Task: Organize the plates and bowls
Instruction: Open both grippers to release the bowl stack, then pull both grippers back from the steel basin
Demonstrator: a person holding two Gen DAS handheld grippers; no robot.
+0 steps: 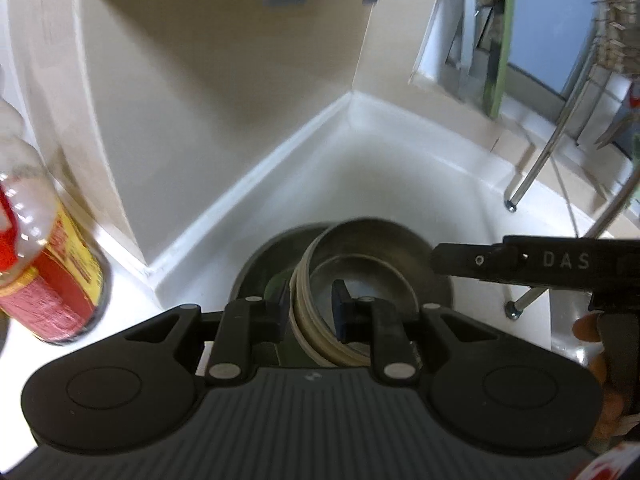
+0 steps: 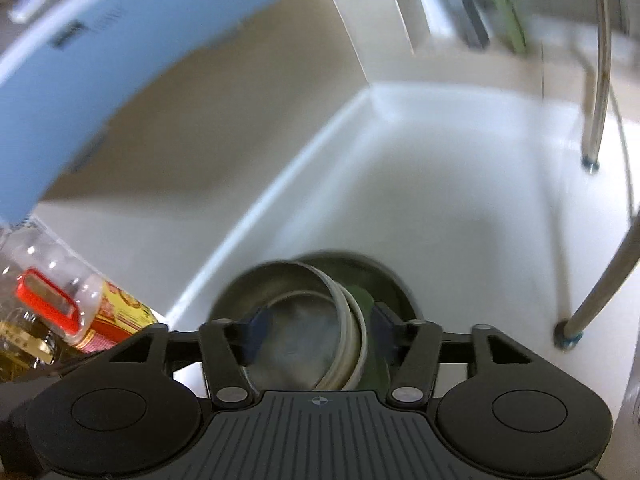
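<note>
A grey bowl [image 1: 360, 248] with a beige ribbed rim lies tilted inside a wider dark green dish [image 1: 256, 264] on the white counter. My left gripper [image 1: 310, 306] is shut on the bowl's near rim, one pad inside the bowl and one outside. One finger [image 1: 460, 260] of the right gripper reaches in from the right, beside the bowl. In the right wrist view the same bowl [image 2: 300, 320] and dark dish [image 2: 386, 280] lie under my right gripper [image 2: 320, 330]. Its jaws stand wide open, the rim between them untouched by either pad.
An oil bottle [image 1: 52, 280] with a red and yellow label stands at the left, also the bottle [image 2: 112, 316] in the right view. Chrome rack legs [image 1: 532, 172] stand on the counter at the right. Walls meet in a corner behind. A person's fingers [image 1: 588, 328] show at the right.
</note>
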